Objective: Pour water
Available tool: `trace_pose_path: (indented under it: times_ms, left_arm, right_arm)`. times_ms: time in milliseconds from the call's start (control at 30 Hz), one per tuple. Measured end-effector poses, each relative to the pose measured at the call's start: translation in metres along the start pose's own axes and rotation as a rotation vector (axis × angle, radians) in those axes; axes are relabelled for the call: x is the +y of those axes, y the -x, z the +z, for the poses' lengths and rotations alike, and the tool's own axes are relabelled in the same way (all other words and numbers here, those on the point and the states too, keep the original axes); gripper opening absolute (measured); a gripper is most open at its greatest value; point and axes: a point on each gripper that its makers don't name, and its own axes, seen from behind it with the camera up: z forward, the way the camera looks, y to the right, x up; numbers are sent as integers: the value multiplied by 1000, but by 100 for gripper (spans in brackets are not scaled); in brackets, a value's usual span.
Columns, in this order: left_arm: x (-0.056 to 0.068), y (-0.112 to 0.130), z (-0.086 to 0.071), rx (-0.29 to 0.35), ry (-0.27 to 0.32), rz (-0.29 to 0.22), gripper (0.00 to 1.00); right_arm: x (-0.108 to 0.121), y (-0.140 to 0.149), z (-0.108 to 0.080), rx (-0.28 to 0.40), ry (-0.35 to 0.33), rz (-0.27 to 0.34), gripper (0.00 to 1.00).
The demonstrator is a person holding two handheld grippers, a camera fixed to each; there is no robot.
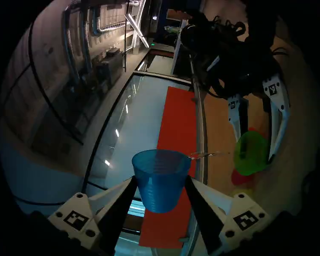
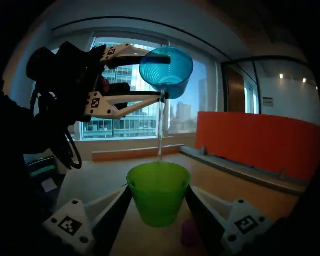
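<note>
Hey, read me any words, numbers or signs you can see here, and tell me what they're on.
None can be read.
Wall notice: too small to read.
Square markers on left gripper and right gripper: patterns, not words.
Blue cup, green cup: no print visible.

An orange partition (image 2: 262, 141) blocks one edge of the desk (image 2: 104, 179).

- You are seeing no words, brands or numbers that can be read in either view.
- The square black-and-white marker tags (image 1: 76, 219) on the left gripper (image 1: 160, 181) are showing patterns, not letters.
- A small wall sign (image 2: 267, 101) is appearing too blurred to read.
</note>
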Motion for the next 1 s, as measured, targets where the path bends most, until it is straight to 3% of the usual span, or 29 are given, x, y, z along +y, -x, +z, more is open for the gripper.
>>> trace_pose_path:
  times_ms: [1000]
  left_arm:
    - [-10,-13,1,16,-17,123,80]
  right_arm:
    - [1,-2,-3,9,3,-1,87]
